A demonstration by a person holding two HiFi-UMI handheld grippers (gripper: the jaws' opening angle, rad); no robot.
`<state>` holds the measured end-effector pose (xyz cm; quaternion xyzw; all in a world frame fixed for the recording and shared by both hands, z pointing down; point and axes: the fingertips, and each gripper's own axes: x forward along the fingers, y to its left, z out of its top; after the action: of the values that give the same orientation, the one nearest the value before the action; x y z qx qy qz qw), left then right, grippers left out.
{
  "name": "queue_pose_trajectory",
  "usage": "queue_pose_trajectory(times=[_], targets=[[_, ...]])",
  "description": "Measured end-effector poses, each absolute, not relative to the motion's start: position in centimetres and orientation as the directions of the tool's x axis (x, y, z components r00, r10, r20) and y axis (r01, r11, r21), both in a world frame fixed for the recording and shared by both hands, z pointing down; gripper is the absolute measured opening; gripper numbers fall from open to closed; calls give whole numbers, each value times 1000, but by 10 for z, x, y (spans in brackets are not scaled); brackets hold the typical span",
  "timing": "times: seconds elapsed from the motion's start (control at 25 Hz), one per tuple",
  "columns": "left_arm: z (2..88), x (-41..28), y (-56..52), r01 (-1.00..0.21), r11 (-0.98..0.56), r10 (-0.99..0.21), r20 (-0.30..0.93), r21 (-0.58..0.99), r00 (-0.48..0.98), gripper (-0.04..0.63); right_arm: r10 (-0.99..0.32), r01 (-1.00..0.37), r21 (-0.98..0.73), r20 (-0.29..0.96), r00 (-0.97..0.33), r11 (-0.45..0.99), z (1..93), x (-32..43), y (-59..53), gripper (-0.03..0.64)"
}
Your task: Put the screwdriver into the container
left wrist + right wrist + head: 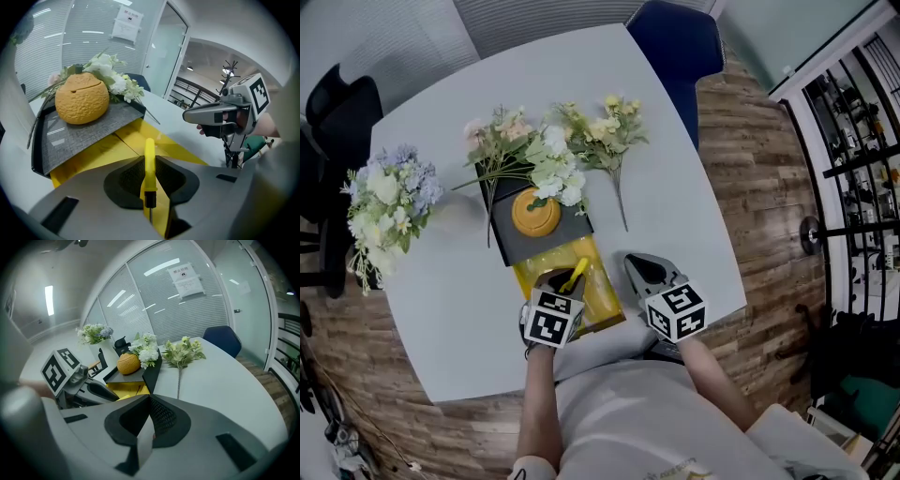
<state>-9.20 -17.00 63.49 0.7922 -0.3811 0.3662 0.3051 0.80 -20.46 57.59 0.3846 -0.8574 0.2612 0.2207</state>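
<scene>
The screwdriver (575,274) has a yellow handle and a thin metal shaft. My left gripper (565,278) is shut on it, holding it over the open yellow container (605,298) near the table's front edge. In the left gripper view the screwdriver (149,161) stands pinched between the jaws, handle pointing away, with the yellow container (105,151) below. My right gripper (645,270) is shut with nothing in it, just right of the container. The right gripper view shows its own jaws (149,420) closed, the left gripper (96,391) at left, and the container (123,389) beyond.
A dark tray (528,248) carrying an orange round jar (535,213) overlaps the container's far end. Flower bunches lie at the left (389,202) and the back (502,141), (605,127). A blue chair (675,37) stands behind the table.
</scene>
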Motion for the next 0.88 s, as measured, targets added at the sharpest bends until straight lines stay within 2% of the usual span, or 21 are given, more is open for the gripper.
queue_pose_trajectory(times=[0.44, 0.88], targets=[[652, -80, -172, -809, -547, -321, 840, 214, 438, 69, -544, -790, -291, 596, -591, 540, 586, 22, -208, 15], [663, -84, -170, -807, -568, -293, 877, 160, 381, 71, -544, -791, -296, 596, -591, 536, 587, 25, -206, 16]])
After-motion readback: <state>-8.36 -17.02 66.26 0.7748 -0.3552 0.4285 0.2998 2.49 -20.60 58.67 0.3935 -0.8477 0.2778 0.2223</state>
